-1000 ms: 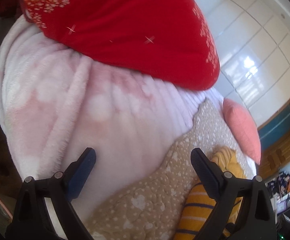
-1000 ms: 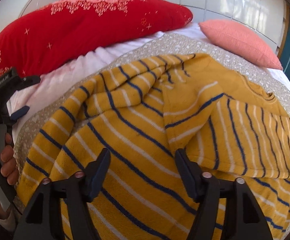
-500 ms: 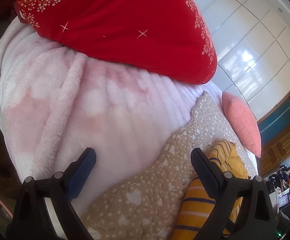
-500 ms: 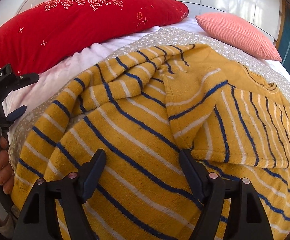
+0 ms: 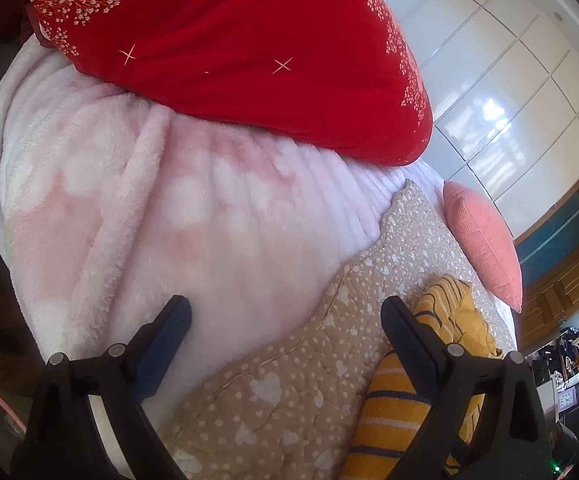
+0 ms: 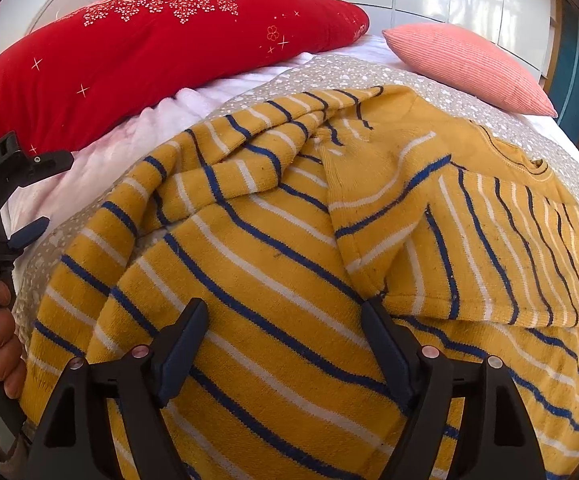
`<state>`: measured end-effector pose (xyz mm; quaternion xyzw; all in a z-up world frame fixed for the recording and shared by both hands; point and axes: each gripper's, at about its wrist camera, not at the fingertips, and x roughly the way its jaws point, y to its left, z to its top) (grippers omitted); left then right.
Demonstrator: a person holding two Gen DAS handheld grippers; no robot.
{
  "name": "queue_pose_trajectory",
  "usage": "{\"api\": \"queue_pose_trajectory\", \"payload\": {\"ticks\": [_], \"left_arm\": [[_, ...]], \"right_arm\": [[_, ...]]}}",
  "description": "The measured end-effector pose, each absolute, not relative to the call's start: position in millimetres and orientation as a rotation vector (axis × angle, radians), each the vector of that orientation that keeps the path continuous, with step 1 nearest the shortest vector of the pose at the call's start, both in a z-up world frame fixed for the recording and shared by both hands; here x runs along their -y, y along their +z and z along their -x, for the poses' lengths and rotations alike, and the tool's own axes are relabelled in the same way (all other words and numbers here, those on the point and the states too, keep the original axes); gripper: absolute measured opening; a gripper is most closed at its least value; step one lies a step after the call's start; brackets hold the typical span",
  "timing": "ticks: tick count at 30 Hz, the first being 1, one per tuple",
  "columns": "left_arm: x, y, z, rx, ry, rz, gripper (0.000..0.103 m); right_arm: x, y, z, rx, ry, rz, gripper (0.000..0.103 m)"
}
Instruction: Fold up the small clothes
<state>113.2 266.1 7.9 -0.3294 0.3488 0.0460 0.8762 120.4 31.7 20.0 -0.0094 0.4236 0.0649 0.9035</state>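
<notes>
Two hand-held grippers hang over a bed, both with jaws spread wide and nothing between them. Ahead of the right hand-held gripper [image 6: 285,336] lies the sweater [image 6: 289,248], a thick mustard-yellow knit with blue and white stripes, nubbly and a little pilled. It is rumpled: one sleeve is bunched in soft ridges ahead and to the left, and a flat panel is folded across the body ahead and to the right, its hem ending just beside the right fingertip. The ribbed neckline sits further off to the right. Under it is a tan quilt [image 6: 329,74] dotted with white spots and small hearts, its edge scalloped.

Beyond the quilt is a fluffy pale-pink blanket [image 5: 177,208], plush and ridged, and behind that a long red velvety pillow [image 5: 241,52] with white sparkle and flower prints. A small coral cushion [image 6: 465,64] with fine ribbing lies far ahead and to the right.

Off to the left of the right one, the left hand-held gripper [image 5: 285,328] is held low by the bed's edge, bare fingers [image 6: 3,328] wrapped round its handle. It points across the blanket, with a striped sleeve just past its right fingertip.

Compared with a second ago, the right one sits lower and closer to the sweater, its right fingertip now at the folded hem; the left one has tipped down a little, so more quilt and sleeve show.
</notes>
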Motion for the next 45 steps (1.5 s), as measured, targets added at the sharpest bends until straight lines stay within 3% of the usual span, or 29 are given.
{"api": "queue_pose_trajectory", "payload": {"ticks": [12,18,19,20,22,40,42,44,45], "left_arm": [[-273.4,7.7,-108.9,-0.72,0.109,0.711,0.095],[-276.8,8.2,-107.4,-0.717,0.11,0.722,0.095],[-277.2,8.8,-106.9,-0.716,0.111,0.722,0.095],[-277.7,9.3,-106.4,-0.713,0.111,0.724,0.095],[-280.1,11.1,-104.7,-0.703,0.118,0.728,0.095],[-285.3,9.3,-101.6,-0.708,0.155,0.725,0.095],[-284.2,8.8,-102.3,-0.711,0.155,0.725,0.095],[-282.5,9.1,-102.2,-0.711,0.157,0.719,0.095],[-282.0,9.2,-101.8,-0.711,0.158,0.718,0.095]], "right_arm": [[-32.2,24.2,-112.5,-0.864,0.121,0.001,0.084],[-54.0,48.8,-87.9,-0.772,0.235,0.04,0.083],[-59.3,52.2,-85.3,-0.767,0.262,0.052,0.075],[-67.2,56.1,-82.6,-0.768,0.309,0.068,0.058],[-77.2,57.7,-82.3,-0.788,0.359,0.083,0.04],[-106.7,33.3,-109.6,-0.891,0.446,0.006,0.038],[-104.1,37.0,-115.1,-0.903,0.452,-0.029,0.027],[-99.5,48.2,-116.7,-0.89,0.467,-0.054,0.003],[-94.2,58.7,-117.5,-0.877,0.473,-0.079,0.003]]}}
